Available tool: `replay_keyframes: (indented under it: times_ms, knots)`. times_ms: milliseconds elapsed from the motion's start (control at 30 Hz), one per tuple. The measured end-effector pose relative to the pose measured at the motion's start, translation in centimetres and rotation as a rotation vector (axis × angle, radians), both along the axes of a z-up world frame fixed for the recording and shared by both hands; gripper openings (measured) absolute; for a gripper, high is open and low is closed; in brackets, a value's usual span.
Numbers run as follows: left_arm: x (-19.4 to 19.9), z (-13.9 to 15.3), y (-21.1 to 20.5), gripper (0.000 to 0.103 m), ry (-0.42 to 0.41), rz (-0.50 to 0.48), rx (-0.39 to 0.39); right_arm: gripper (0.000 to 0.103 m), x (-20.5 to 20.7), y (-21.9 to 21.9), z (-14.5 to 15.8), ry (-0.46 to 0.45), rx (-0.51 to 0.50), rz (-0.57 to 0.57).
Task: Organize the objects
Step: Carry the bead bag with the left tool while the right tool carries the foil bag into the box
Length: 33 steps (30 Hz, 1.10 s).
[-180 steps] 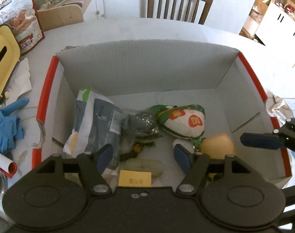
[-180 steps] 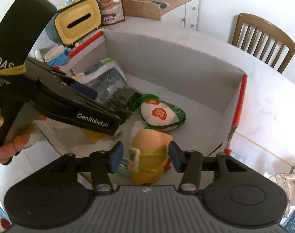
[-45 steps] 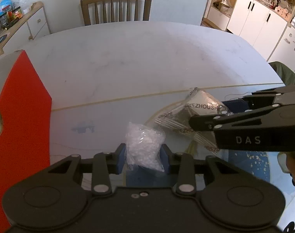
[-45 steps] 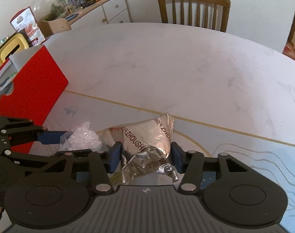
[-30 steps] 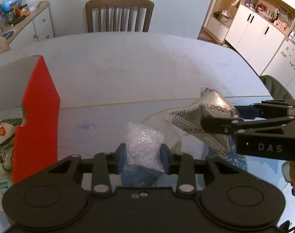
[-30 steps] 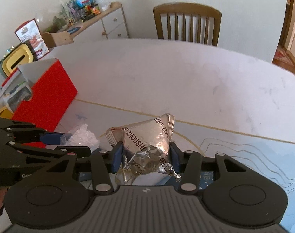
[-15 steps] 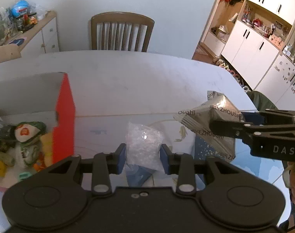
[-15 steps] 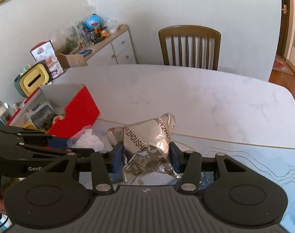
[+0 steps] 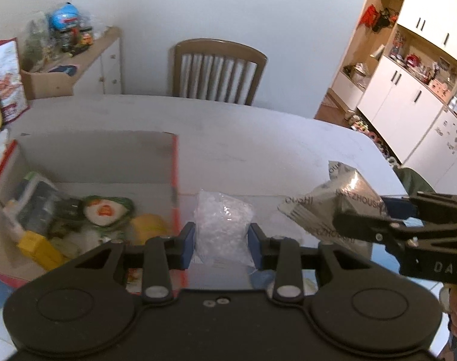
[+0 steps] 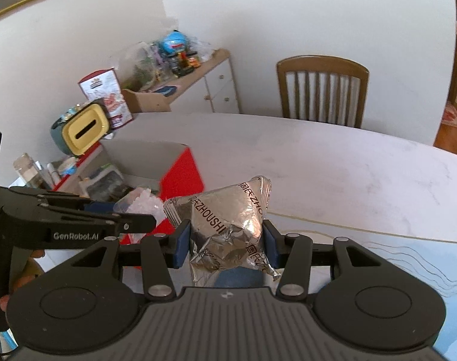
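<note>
Both my grippers hold slack bags, the left gripper pinching a clear plastic bag of white granules and the right gripper a crinkled silver foil pouch, and either may slip short of the red-edged cardboard box.

Clear bag of white granules and crinkled silver foil packet, both held aloft.

Both grippers loaded: left gripper clamps clear bag, right gripper clamps foil pouch. Held side by side, pouch near bag, little room between. Box open on top, below left; red wall stands between bag and inside. Box floor crowded along near side, far strip bare. Table bare toward chair.
</note>
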State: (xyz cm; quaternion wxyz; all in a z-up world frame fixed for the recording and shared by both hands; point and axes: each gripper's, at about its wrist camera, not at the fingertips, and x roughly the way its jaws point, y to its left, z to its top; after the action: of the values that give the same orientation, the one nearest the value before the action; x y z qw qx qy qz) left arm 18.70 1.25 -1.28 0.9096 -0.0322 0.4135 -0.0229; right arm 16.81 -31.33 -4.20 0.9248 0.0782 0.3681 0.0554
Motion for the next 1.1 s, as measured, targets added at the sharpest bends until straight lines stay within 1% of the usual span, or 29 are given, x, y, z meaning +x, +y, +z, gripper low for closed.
replay_keyframes:
  times_ms: [267,567,767,967,1100]
  knots:
    - [0.1,1.6,5.4,0.036,-0.019,0.057,0.002,0.049,1.8,4.7,0.2,0.009,-0.006,0.054]
    - [1.0,2.0,10.8,0.036,-0.023,0.107,0.001,0.049,3.8,9.3,0.1,0.019,-0.009,0.083]
    - [2.0,1.8,13.9,0.036,-0.016,0.119,0.012,0.049,5.2,12.0,-0.1,0.024,-0.013,0.100]
    - [3.8,0.7,16.0,0.036,0.021,0.117,0.019,0.049,6.9,14.5,-0.6,0.026,-0.031,0.119]
    - [5.1,-0.2,17.2,0.036,0.043,0.115,0.025,0.049,8.3,15.9,-1.6,0.040,-0.057,0.127]
